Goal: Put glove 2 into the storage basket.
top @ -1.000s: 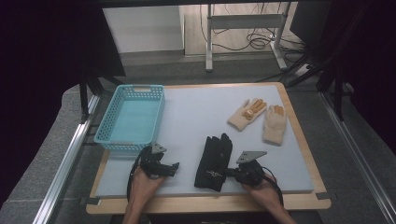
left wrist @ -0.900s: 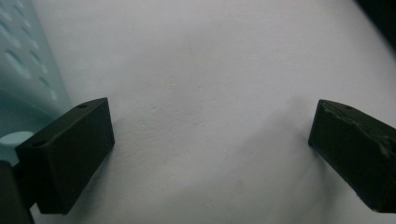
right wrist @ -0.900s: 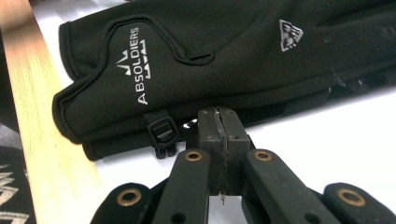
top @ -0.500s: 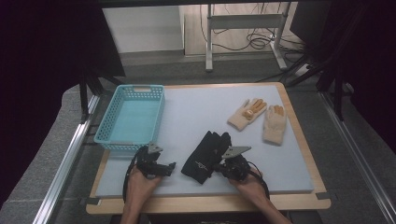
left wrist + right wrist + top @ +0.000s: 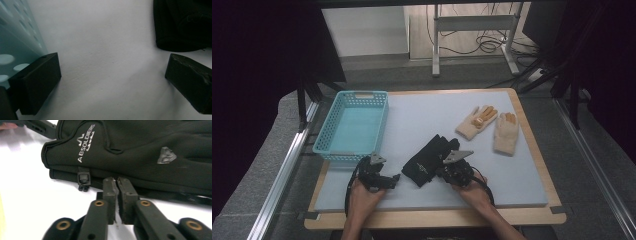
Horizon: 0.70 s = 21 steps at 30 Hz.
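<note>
A pair of black gloves (image 5: 430,159) lies stacked near the middle of the worktop's front edge, cuffs angled toward the front left. The right gripper (image 5: 451,171) sits at the pair's right flank; in the right gripper view its jaws are pressed together, tips against the seam where one glove lies on the other (image 5: 140,152), and whether any fabric is caught between them I cannot tell. The left gripper (image 5: 388,181) rests on the grey mat (image 5: 422,112) just left of the cuffs, jaws spread wide with nothing between them.

The gloves look soft and light, likely to flop and drag rather than lift flat (the small clip (image 5: 83,180) at the cuff suggests the two are fastened together). The cuff edge looks like the firmest place to pinch.

The blue basket (image 5: 353,125) stands at the left edge, just behind the left gripper and close to its outer jaw. Two tan gloves (image 5: 491,126) lie toward the back right corner, well apart. The middle of the mat is open.
</note>
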Motion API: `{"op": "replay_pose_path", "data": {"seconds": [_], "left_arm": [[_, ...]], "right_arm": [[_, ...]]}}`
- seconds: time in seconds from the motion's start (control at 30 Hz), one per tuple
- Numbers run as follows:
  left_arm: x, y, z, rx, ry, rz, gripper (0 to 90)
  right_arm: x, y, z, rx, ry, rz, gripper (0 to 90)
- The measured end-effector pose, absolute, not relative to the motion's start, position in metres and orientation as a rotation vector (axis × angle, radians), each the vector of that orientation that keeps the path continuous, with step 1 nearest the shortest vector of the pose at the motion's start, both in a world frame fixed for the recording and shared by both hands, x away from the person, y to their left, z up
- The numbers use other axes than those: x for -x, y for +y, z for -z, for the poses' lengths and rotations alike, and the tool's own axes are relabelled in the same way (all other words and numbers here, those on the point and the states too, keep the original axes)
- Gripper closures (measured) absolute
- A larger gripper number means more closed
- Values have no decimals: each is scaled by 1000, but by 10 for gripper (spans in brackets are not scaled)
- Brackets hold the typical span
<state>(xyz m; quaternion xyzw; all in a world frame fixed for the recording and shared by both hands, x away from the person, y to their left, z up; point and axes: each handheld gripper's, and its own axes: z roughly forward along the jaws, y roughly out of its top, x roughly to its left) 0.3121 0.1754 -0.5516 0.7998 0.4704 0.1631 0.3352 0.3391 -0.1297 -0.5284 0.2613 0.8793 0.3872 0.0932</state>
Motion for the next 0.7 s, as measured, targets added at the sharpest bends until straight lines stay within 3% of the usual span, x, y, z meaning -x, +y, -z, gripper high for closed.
{"op": "replay_pose_path", "data": {"seconds": [0.3, 0.47, 0.7], "left_arm": [[-312, 175, 552, -2087, 1227, -422, 7], [-312, 176, 552, -2086, 1227, -421, 7], [-312, 176, 552, -2088, 1226, -419, 4]], "right_arm": [[-347, -174, 516, -884, 2490, -1126, 654], [-351, -204, 517, -952, 2412, -1080, 429], [-353, -230, 522, -1036, 2377, -1022, 291]]}}
